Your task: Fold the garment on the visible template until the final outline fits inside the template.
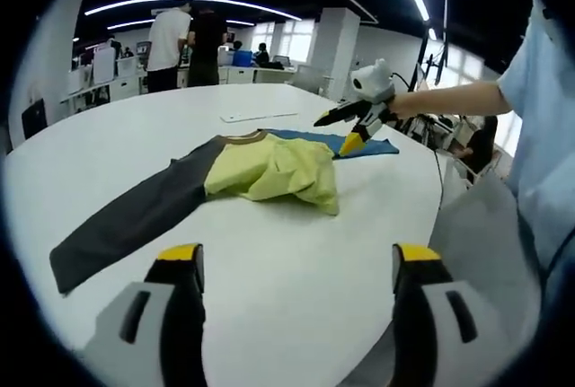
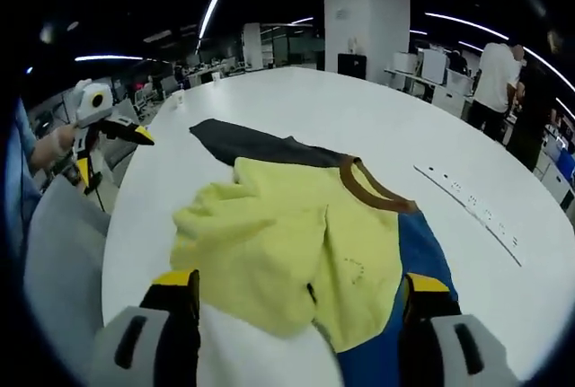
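A yellow shirt [image 1: 274, 171] with a brown collar [image 1: 238, 138] and one dark sleeve [image 1: 135, 216] stretched out lies crumpled on the white table [image 1: 296, 252]. Part of it rests on a blue template [image 1: 364, 145]. My left gripper [image 1: 296, 257] hovers open near the table's edge, short of the shirt. My right gripper [image 1: 334, 136], held by a hand, hangs open just above the template's far side. In the right gripper view the open right gripper [image 2: 299, 284] stands over the bunched yellow shirt [image 2: 287, 243] and the template [image 2: 422, 261]. The left gripper [image 2: 112, 153] is open beyond the dark sleeve [image 2: 260, 149].
A white power strip [image 2: 467, 203] lies flat on the table past the collar; it is the white strip [image 1: 256, 118] in the left gripper view. People [image 1: 184, 37] stand by desks behind the table. The table edge [image 2: 112, 252] runs close to the person's side.
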Tool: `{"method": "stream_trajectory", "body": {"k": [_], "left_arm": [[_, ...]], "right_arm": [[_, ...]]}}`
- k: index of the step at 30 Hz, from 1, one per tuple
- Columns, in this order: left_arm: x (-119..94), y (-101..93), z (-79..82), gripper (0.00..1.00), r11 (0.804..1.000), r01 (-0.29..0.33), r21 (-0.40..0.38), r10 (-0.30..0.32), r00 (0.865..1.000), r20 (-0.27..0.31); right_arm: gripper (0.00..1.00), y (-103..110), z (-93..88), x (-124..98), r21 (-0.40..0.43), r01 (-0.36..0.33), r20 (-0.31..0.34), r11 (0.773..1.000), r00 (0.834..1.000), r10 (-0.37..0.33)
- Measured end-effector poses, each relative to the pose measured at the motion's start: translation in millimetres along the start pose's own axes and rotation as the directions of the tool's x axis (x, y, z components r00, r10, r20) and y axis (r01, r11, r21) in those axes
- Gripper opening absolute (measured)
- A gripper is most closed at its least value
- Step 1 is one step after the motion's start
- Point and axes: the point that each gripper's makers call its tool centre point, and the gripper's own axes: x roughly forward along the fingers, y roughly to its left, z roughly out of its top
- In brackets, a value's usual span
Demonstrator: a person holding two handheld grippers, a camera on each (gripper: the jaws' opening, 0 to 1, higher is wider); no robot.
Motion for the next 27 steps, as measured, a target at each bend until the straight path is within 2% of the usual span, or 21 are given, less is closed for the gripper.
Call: {"method": "stream_trajectory", "body": {"k": [10, 15, 19, 24, 27], "left_arm": [[2, -1.9, -1.9, 0.83, 1.000, 0.006, -0.003, -0.006, 1.000, 0.000], [2, -1.7, -2.5, 0.83, 1.000, 0.006, -0.006, -0.006, 1.000, 0.002], [2, -1.4, -3.7, 0.83, 1.000, 0.005, -0.011, -0.005, 1.000, 0.000], [2, -1.4, -4.7, 0.83, 1.000, 0.004, -0.018, -0.004, 1.000, 0.001], [1, -1.5, -6.1, 0.83, 1.000, 0.002, -0.020, -0.002, 1.000, -0.001]], "right_arm": [[0.70, 7, -20.1, -3, 0.041, -0.027, -0.026, 0.999, 0.999, 0.028], [0.53, 8, -22.9, -4, 0.053, -0.046, -0.029, 0.998, 0.998, 0.047], [0.46, 8, -23.3, -1, 0.050, -0.058, -0.034, 0.997, 0.998, 0.059], [0.43, 9, -26.1, 5, 0.065, -0.079, -0.036, 0.995, 0.996, 0.081], [0.38, 13, -29.0, 9, 0.069, -0.109, -0.042, 0.992, 0.993, 0.112]]}}
